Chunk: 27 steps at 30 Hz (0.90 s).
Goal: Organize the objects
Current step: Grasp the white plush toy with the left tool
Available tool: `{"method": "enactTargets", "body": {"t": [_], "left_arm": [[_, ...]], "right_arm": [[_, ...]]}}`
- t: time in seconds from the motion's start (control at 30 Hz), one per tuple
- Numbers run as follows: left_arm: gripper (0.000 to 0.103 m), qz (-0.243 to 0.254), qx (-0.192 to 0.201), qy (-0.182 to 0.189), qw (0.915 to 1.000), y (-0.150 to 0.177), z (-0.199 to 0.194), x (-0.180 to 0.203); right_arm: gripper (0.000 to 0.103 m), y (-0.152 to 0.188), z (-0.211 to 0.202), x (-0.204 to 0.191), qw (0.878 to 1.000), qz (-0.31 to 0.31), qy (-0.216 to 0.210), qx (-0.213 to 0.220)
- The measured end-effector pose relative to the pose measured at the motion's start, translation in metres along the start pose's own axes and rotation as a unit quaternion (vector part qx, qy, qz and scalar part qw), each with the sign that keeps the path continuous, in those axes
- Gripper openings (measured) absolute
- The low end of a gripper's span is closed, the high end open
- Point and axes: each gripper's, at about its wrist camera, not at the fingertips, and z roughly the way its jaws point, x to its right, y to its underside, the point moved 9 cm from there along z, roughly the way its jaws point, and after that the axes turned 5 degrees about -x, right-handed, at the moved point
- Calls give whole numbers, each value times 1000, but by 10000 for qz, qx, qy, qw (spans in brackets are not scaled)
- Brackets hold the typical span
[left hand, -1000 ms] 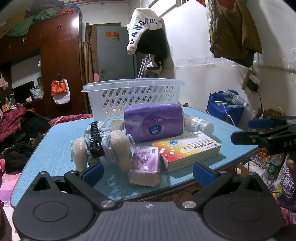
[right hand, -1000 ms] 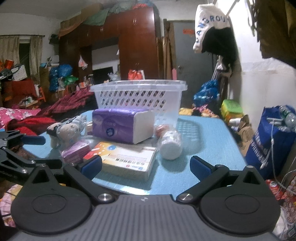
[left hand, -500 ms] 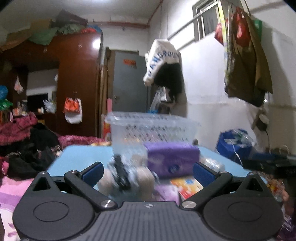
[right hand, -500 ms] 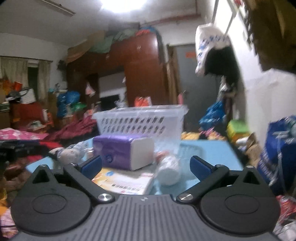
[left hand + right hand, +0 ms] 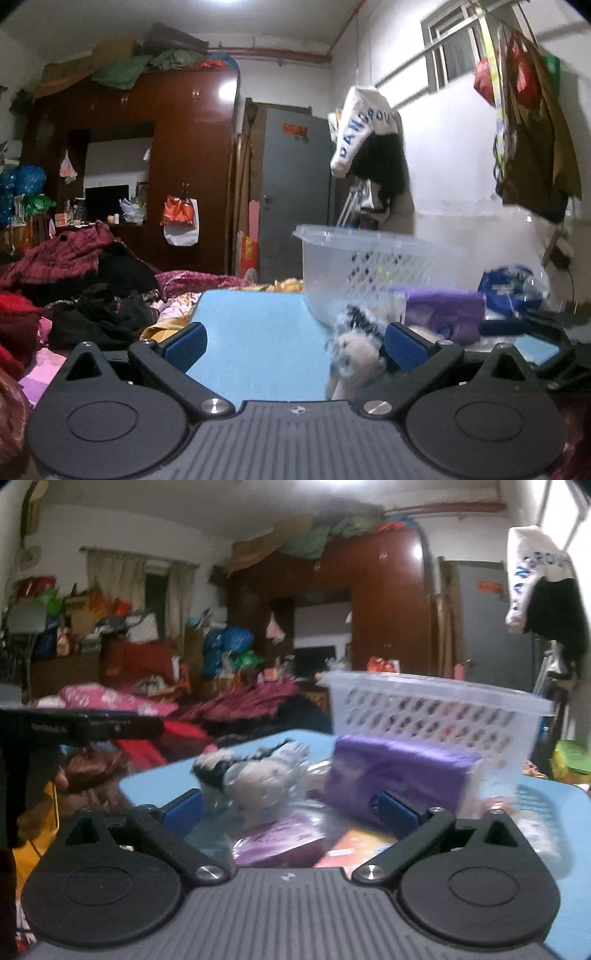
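A clear plastic basket (image 5: 369,258) (image 5: 424,712) stands on the blue table (image 5: 258,332). In front of it lie a large purple tissue pack (image 5: 443,314) (image 5: 399,771), a fluffy grey-white hair item with a black clip (image 5: 354,343) (image 5: 258,771), a small purple pack (image 5: 277,838), an orange-white medicine box (image 5: 354,845) and a blurred white bottle (image 5: 535,830). My left gripper (image 5: 293,343) is open and low at the table's near edge, left of the pile. My right gripper (image 5: 291,808) is open, facing the fluffy item and small pack, with nothing between its fingers.
Piles of clothes (image 5: 74,277) lie left of the table. A brown wardrobe (image 5: 184,147) and a grey door (image 5: 295,192) stand behind it. A blue bag (image 5: 509,284) sits at the right by the wall. The left gripper's body (image 5: 74,727) shows at the right wrist view's left.
Both views dropped to table level and swung left. In the left wrist view the pile has slid to the right. In the right wrist view the fluffy item and tissue pack are now centred.
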Motion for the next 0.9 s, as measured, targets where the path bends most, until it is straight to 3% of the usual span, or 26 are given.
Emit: {"method": "enactTargets", "body": {"t": [0.13, 0.27, 0.5, 0.57, 0.73, 0.9], "left_arm": [[99, 494, -268, 288, 9980, 14, 18, 15], [93, 731, -393, 425, 9956, 28, 27, 25], [63, 834, -494, 544, 9938, 41, 35, 34], [60, 820, -499, 547, 9939, 42, 34, 33], [52, 784, -485, 610, 9939, 45, 35, 35], [34, 749, -449, 684, 9938, 44, 38, 38]], "right_arm": [[80, 2, 4, -6, 9999, -84, -114, -98], [69, 5, 6, -11, 9994, -194, -188, -218], [57, 6, 5, -16, 9988, -336, -223, -293], [50, 5, 8, -18, 9984, -407, -228, -315], [47, 4, 12, -19, 9976, -547, -162, -388], [36, 0, 17, -21, 9968, -662, -144, -426]]}}
